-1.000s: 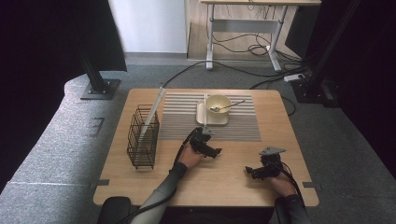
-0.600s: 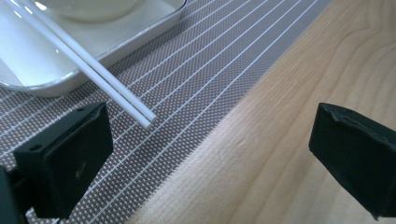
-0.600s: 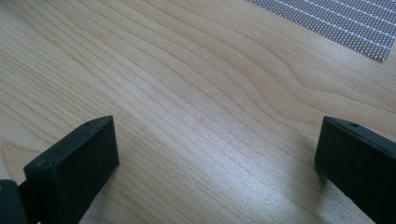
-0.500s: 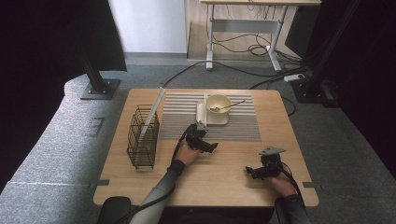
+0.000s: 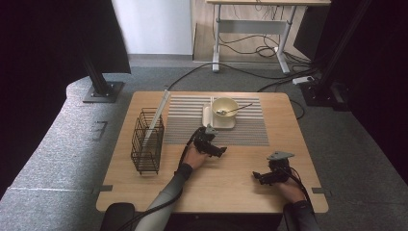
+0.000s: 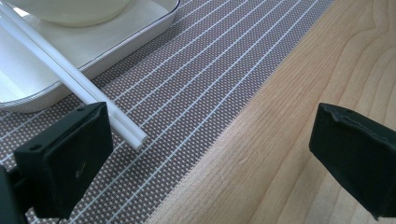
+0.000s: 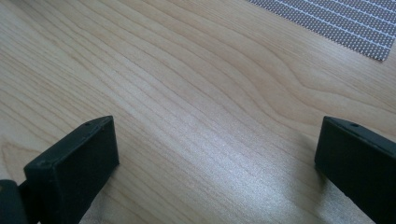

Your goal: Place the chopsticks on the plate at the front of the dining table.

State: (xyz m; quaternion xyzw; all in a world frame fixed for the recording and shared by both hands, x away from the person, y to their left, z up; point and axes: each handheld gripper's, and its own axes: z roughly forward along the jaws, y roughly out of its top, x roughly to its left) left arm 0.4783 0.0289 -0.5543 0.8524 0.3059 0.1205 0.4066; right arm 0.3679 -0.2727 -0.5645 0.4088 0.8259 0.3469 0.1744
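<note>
The chopsticks (image 6: 70, 77), a white pair lying side by side, rest with their near ends on the striped mat (image 6: 196, 79) and run up over the rim of the white tray (image 6: 116, 35) beside the bowl (image 5: 225, 108). Nothing has been lifted yet; the grasp is all to come. The left tool (image 6: 212, 161) hovers just beside those ends, jaws released and wide, one jaw nearly against them. The right tool (image 7: 217, 161) idles, also spread, over bare table (image 7: 196, 84).
</note>
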